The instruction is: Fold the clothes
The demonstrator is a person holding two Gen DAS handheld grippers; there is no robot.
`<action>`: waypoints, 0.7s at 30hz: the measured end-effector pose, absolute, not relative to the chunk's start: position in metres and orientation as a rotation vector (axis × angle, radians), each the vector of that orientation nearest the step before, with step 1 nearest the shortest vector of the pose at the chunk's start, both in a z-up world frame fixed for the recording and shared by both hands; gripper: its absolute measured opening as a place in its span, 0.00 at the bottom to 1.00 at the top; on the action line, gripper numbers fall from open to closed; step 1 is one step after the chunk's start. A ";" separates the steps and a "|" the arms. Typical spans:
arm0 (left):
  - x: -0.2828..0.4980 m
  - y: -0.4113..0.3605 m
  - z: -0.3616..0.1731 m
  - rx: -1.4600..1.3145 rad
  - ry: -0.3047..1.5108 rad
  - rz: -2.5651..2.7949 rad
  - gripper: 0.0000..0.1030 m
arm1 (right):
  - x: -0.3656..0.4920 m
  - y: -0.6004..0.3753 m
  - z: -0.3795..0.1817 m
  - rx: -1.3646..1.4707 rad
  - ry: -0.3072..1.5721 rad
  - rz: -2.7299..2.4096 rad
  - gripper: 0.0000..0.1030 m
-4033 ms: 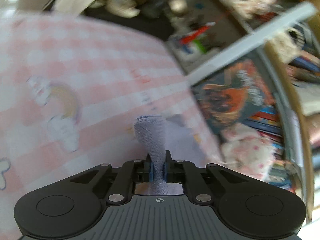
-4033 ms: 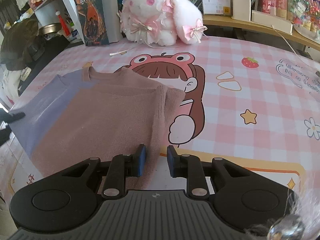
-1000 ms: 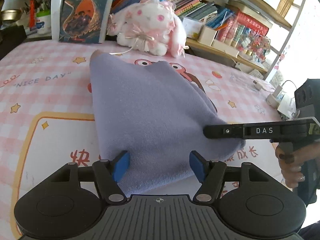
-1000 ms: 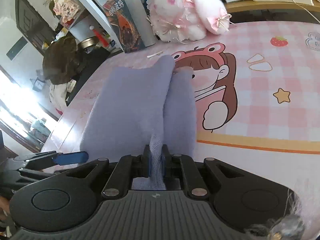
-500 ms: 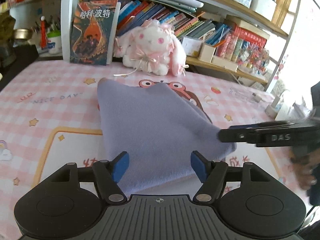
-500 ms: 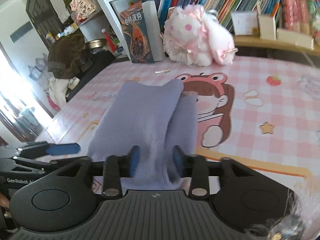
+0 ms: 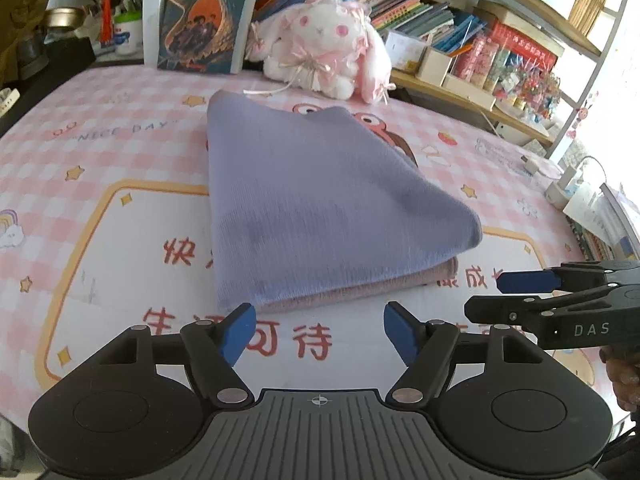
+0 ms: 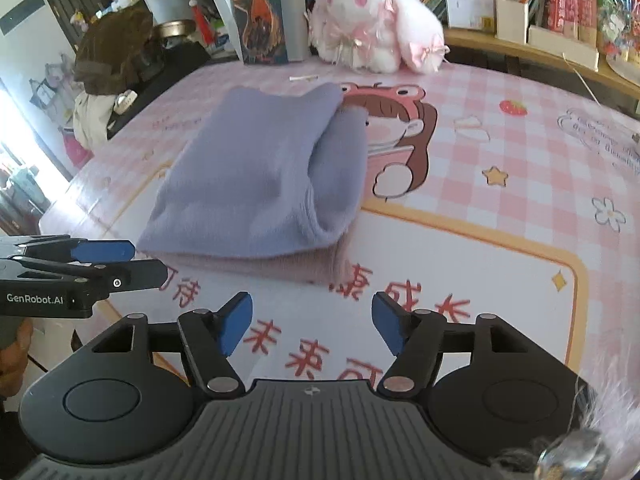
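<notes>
Looking from the left wrist, the left gripper was spread wide, holding nothing; the folded purple sweater lay flat on the pink table cover — its pink underside barely peeked out. From the right wrist, the right gripper was spread too, and the sweater's near corner looked blurry.

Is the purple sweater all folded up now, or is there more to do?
It looks nearly finished. The purple sweater lies as a folded bundle on the pink tablecloth, with a pinkish layer peeking out underneath. Nothing is in hand: the left gripper and the right gripper are both open, clear of the cloth. Maybe only a little tidying of its loose right edge is left.
</notes>
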State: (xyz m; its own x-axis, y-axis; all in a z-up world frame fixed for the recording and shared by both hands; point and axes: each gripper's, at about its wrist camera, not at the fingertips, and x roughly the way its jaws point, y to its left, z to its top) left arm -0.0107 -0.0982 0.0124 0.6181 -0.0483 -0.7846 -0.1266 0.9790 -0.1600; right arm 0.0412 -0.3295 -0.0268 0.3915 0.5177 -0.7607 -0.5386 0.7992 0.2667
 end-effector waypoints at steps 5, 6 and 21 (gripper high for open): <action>-0.012 -0.096 0.011 -0.220 0.902 0.054 0.71 | 0.040 -0.332 -0.030 -0.015 0.976 0.652 0.63; -0.011 -0.094 0.011 -0.223 0.902 0.058 0.71 | 0.040 -0.332 -0.030 -0.014 0.977 0.651 0.64; 0.026 -0.023 0.019 -0.349 0.839 0.143 0.72 | 0.095 -0.327 -0.016 0.152 0.952 0.591 0.74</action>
